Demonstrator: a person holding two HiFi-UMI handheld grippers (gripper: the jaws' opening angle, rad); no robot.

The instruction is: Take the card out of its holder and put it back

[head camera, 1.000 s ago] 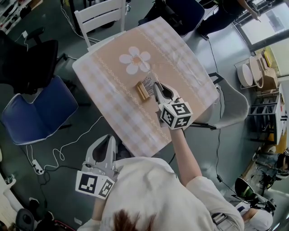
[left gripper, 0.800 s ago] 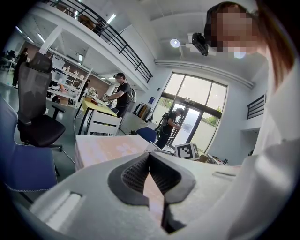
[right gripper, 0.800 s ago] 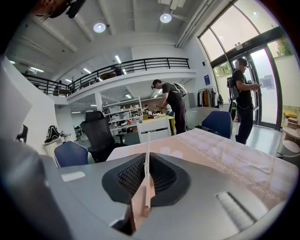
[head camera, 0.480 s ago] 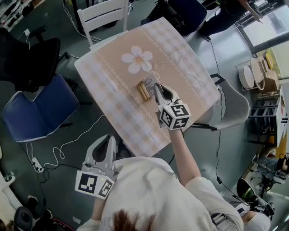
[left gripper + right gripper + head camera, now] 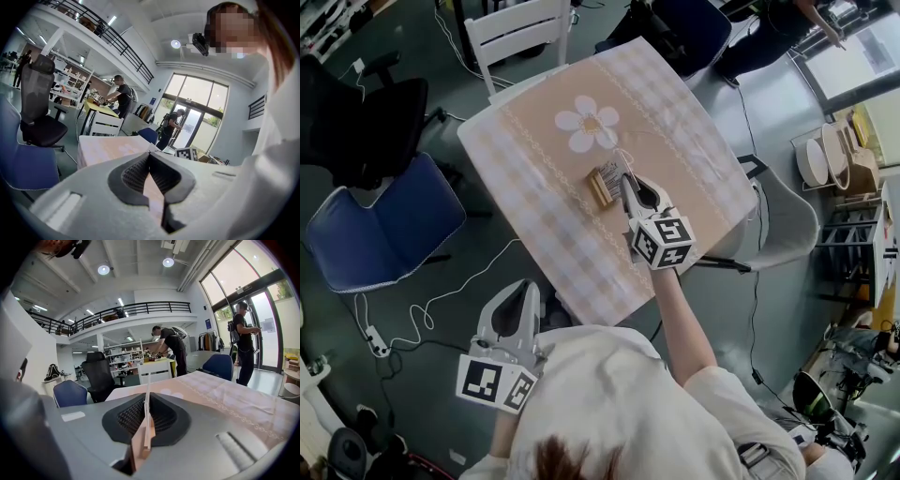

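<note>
On the flower-print tablecloth (image 5: pixel 675 122) lies a small wooden card holder (image 5: pixel 596 191), and a pale card (image 5: pixel 607 172) stands at it. My right gripper (image 5: pixel 623 180) reaches in from the near side, shut on the card's edge. In the right gripper view the card (image 5: pixel 148 404) shows edge-on as a thin white strip pinched between the dark pads (image 5: pixel 133 416), with the wooden holder (image 5: pixel 139 446) just beneath. Whether the card's lower edge sits in the slot I cannot tell. My left gripper (image 5: pixel 528 298) hangs below the table's near corner, shut and holding nothing, and its pads (image 5: pixel 136 173) meet at the tip.
A white chair (image 5: pixel 520 33) stands at the table's far side and a grey chair (image 5: pixel 787 220) at its right. A blue chair (image 5: pixel 384 234) and a black office chair (image 5: pixel 356 122) stand to the left. A white cable (image 5: pixel 422 319) lies on the floor.
</note>
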